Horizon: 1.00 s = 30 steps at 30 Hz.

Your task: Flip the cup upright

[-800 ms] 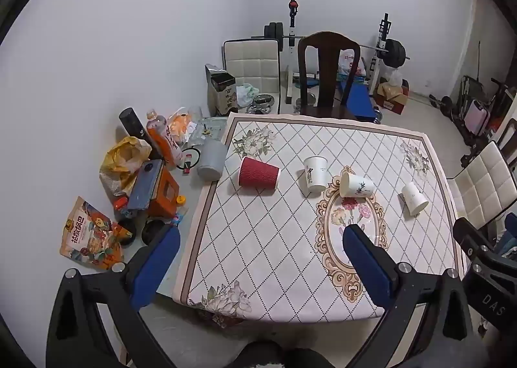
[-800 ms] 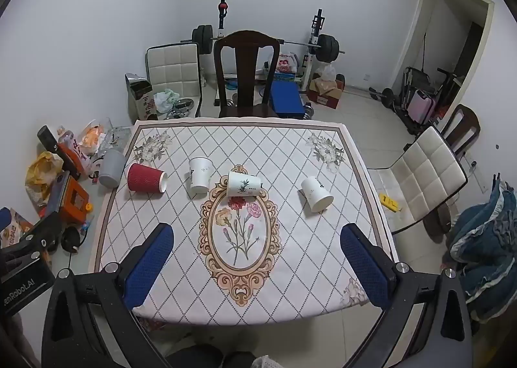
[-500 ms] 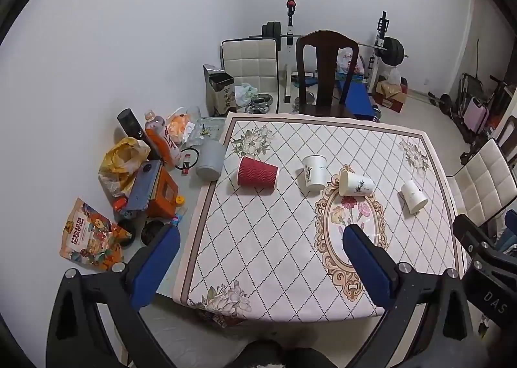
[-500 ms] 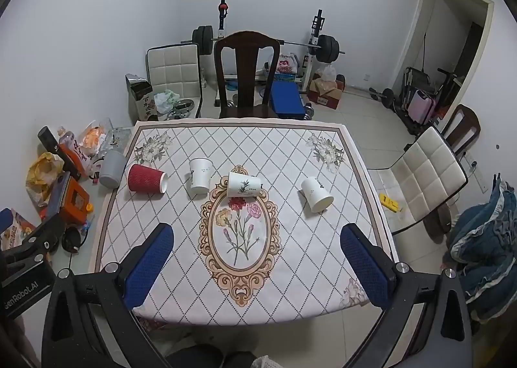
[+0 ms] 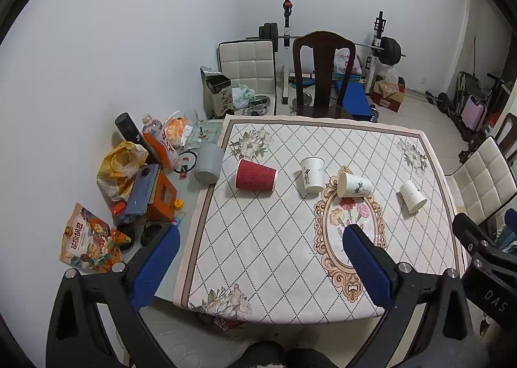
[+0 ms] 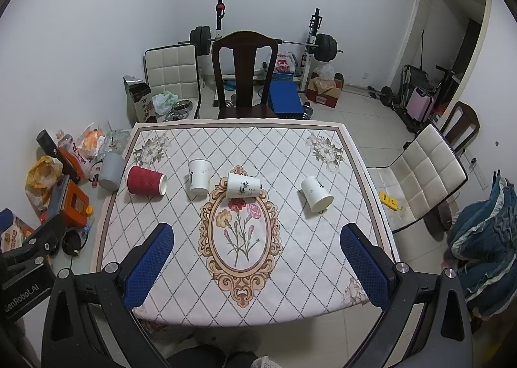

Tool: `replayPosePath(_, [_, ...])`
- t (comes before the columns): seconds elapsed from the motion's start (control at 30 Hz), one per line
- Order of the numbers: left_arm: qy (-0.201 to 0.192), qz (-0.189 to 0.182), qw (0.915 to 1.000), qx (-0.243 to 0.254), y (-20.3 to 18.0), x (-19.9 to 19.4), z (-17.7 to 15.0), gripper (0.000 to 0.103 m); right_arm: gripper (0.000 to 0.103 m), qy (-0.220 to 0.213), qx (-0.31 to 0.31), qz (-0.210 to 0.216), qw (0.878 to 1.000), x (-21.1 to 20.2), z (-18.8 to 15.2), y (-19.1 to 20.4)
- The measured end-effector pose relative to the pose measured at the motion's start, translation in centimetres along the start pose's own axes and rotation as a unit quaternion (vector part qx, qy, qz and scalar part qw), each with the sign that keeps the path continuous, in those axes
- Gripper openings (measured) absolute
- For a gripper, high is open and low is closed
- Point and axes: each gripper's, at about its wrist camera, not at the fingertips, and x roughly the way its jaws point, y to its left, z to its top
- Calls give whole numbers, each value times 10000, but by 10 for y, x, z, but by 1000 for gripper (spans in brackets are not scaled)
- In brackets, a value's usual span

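Several paper cups lie tipped on their sides in a row across the table (image 6: 290,271): a red ribbed cup (image 6: 146,180) (image 5: 256,174) at the left, a white cup with black writing (image 6: 199,176) (image 5: 311,174), a white cup with a plant print (image 6: 243,185) (image 5: 354,184) and a plain white cup (image 6: 316,194) (image 5: 412,196) at the right. My left gripper (image 5: 261,266) and my right gripper (image 6: 255,266) are both open and empty, held high above the table's near edge, far from the cups.
A patterned cloth covers the table. A grey cup (image 5: 208,163), bottles and bags (image 5: 122,164) crowd the bare strip along the left wall. A dark wooden chair (image 6: 244,74) stands at the far edge, a white chair (image 6: 420,174) at the right.
Both views have shifted very slightly. The cups have not moved and both grippers stay open.
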Motion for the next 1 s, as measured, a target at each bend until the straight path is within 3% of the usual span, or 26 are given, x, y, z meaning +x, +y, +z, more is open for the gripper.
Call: replayPosePath(1.0, [9, -34, 10000, 30, -6, -1, 2, 103, 103, -26, -12, 29, 10000, -8, 0, 9])
